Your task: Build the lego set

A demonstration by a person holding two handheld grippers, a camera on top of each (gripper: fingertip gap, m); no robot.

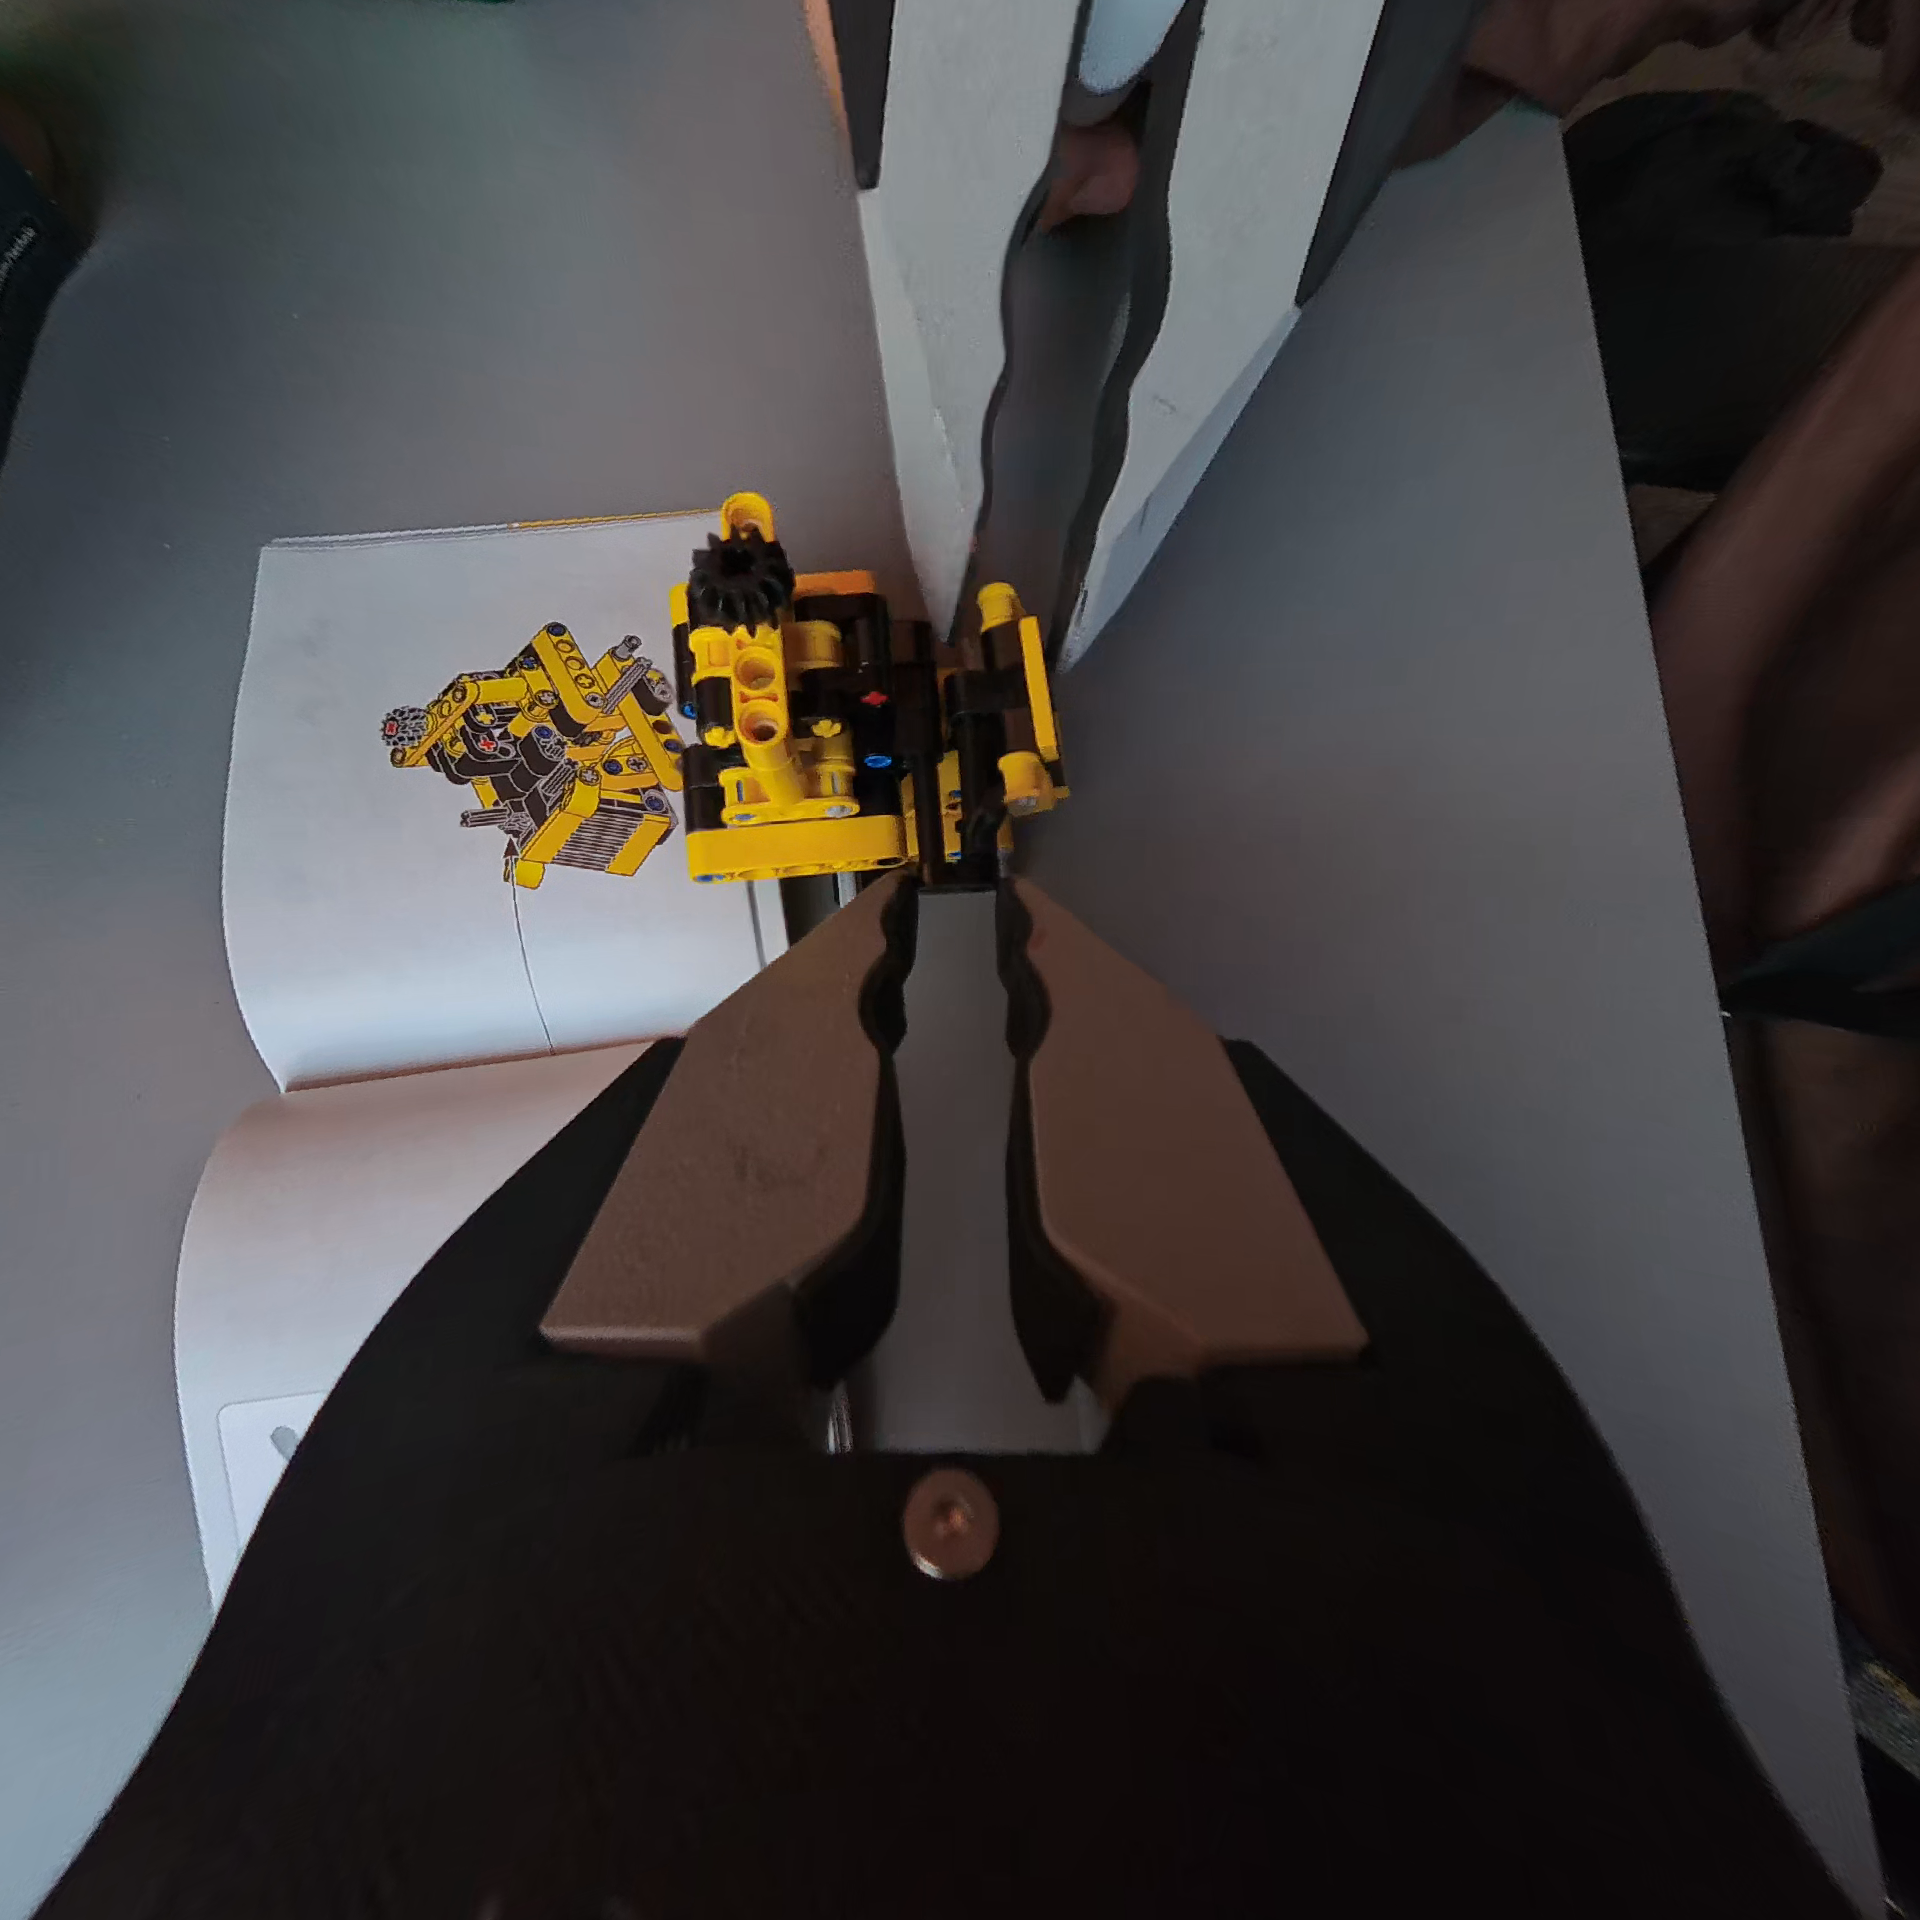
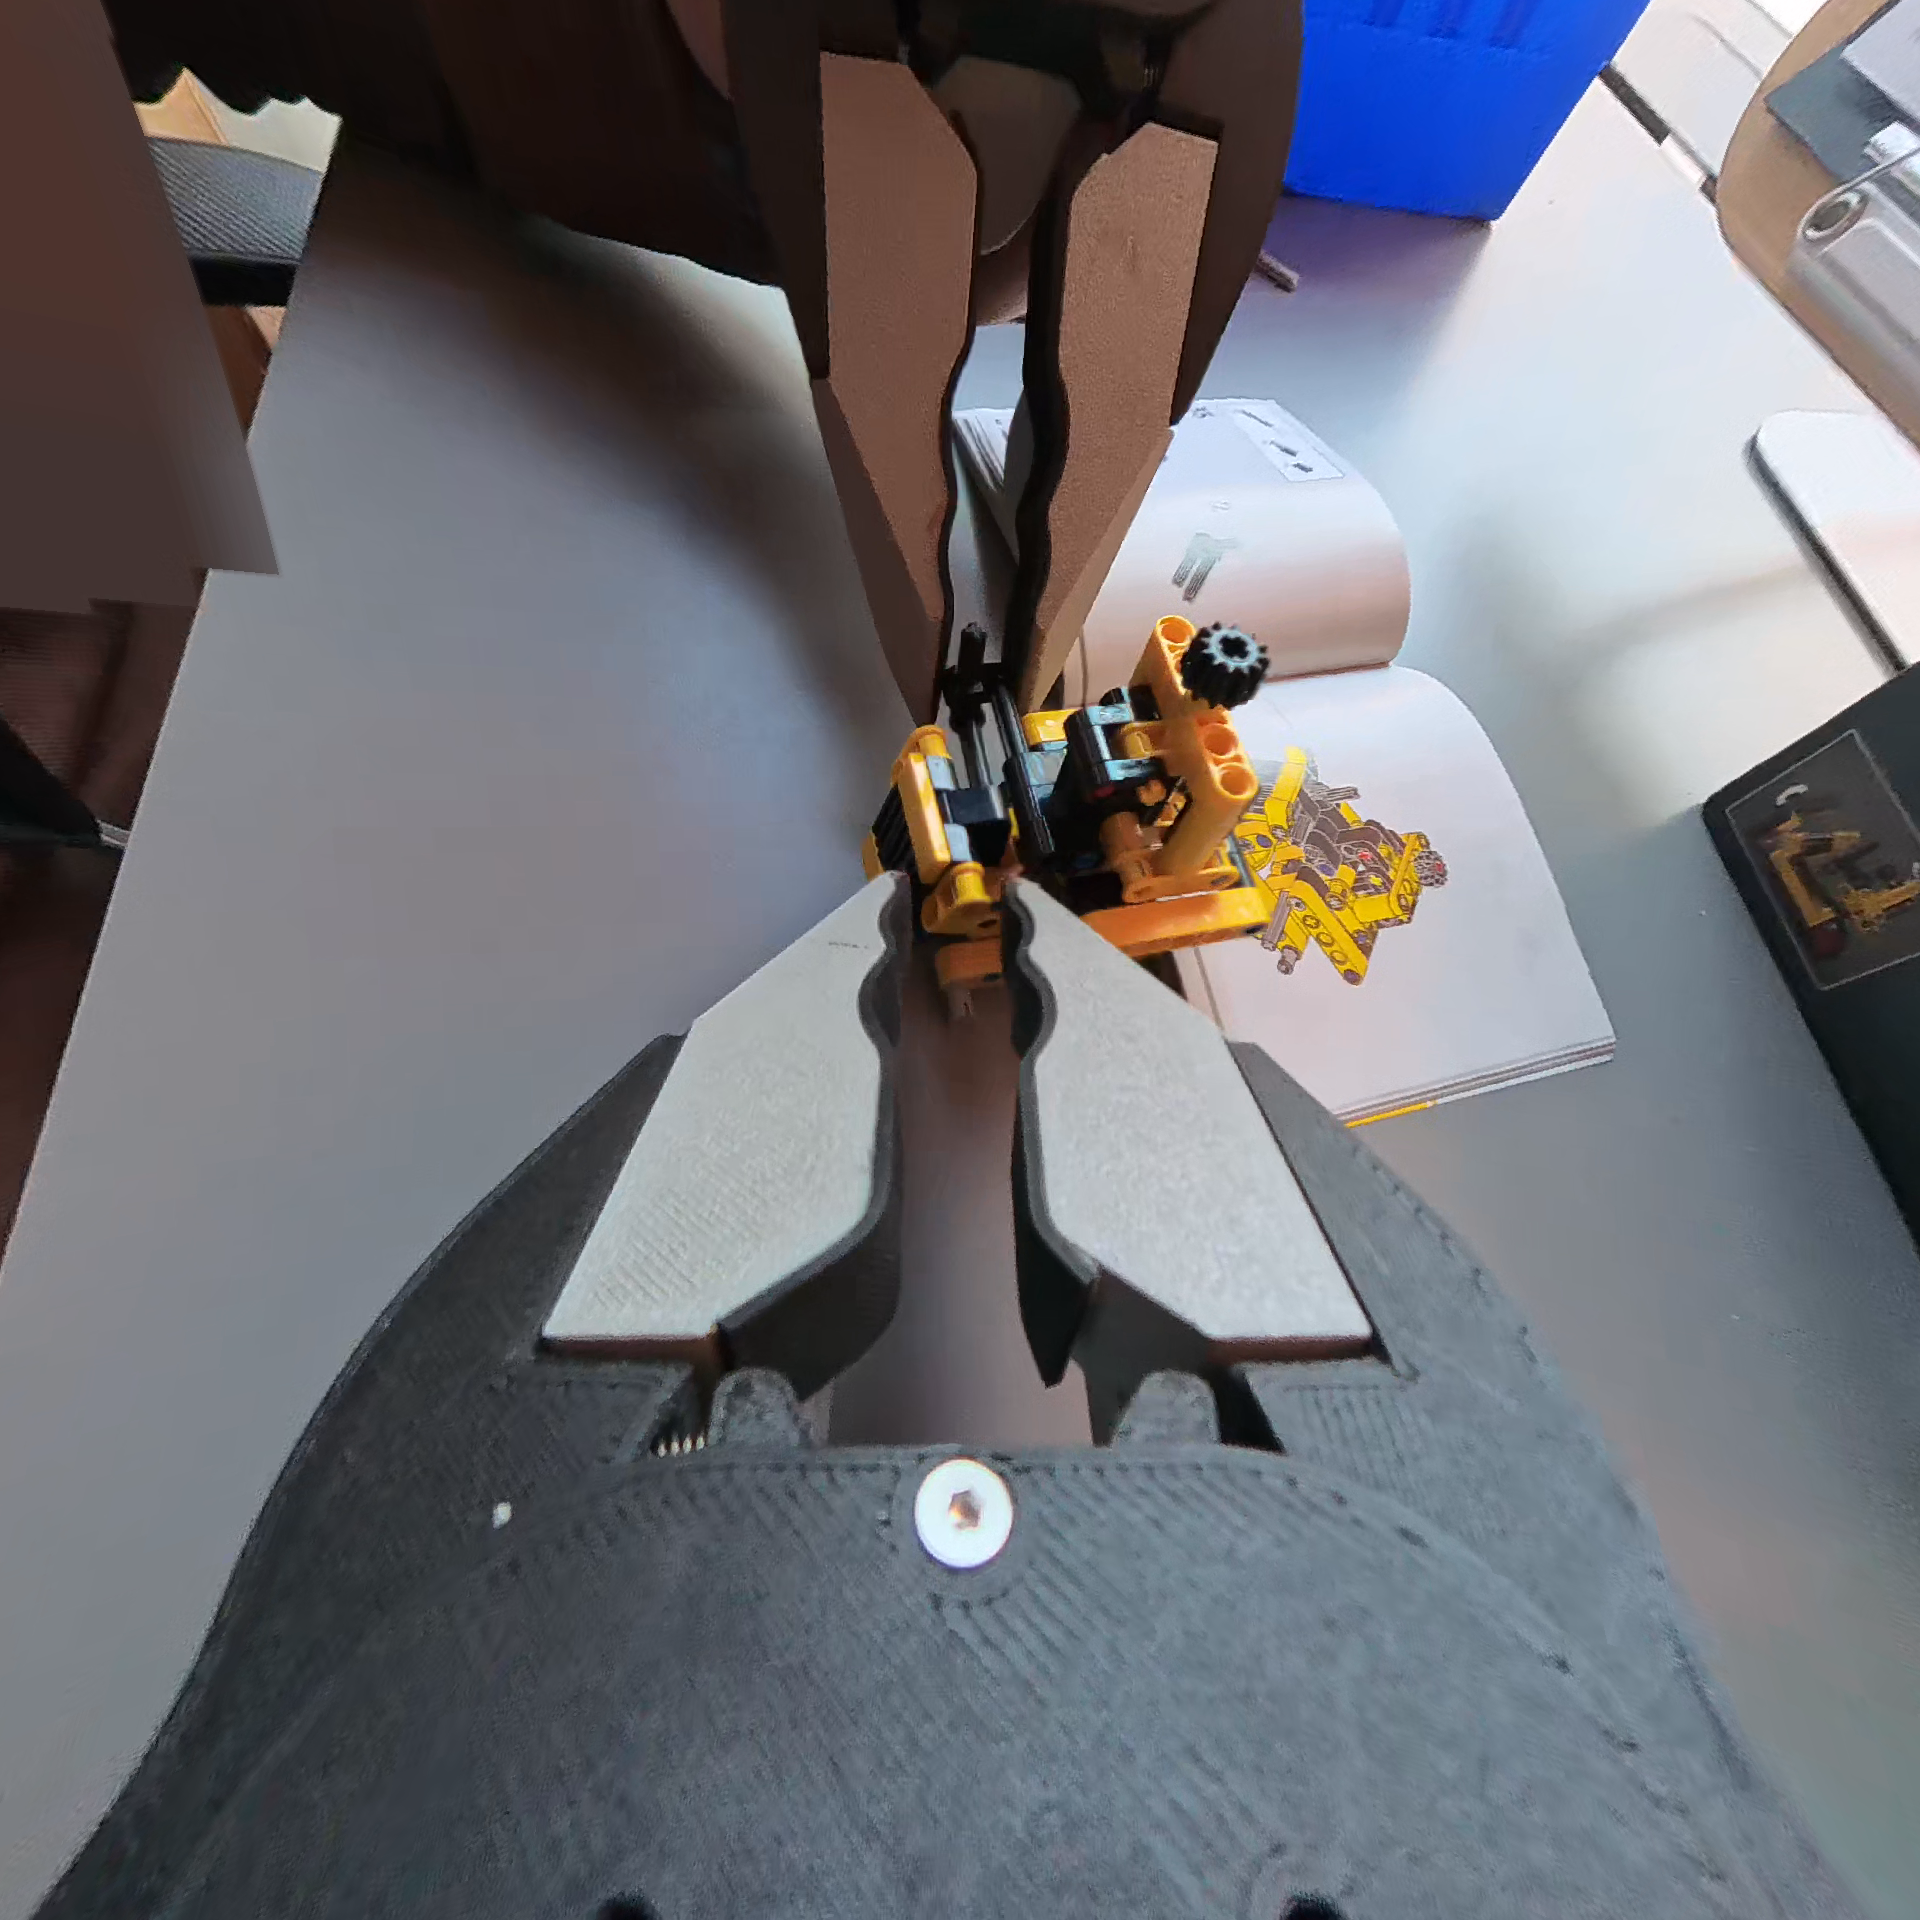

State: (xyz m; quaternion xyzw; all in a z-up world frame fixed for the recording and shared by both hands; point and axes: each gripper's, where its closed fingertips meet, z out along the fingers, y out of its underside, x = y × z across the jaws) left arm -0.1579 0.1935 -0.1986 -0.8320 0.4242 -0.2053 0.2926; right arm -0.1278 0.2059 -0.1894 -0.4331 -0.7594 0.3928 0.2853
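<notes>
One lego model (image 1: 868, 717) between two closed grippers, over one booklet (image 1: 447, 790)

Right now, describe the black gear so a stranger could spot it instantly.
Find the open instruction booklet on the grey table; the yellow-and-black lego model is held over its edge between the two grippers. The black gear sits at the top of the model's upright yellow beam, the only toothed round part.

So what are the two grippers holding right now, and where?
Both grip the yellow-and-black lego model: left gripper on its black end piece, right gripper on the opposite yellow end.
</notes>
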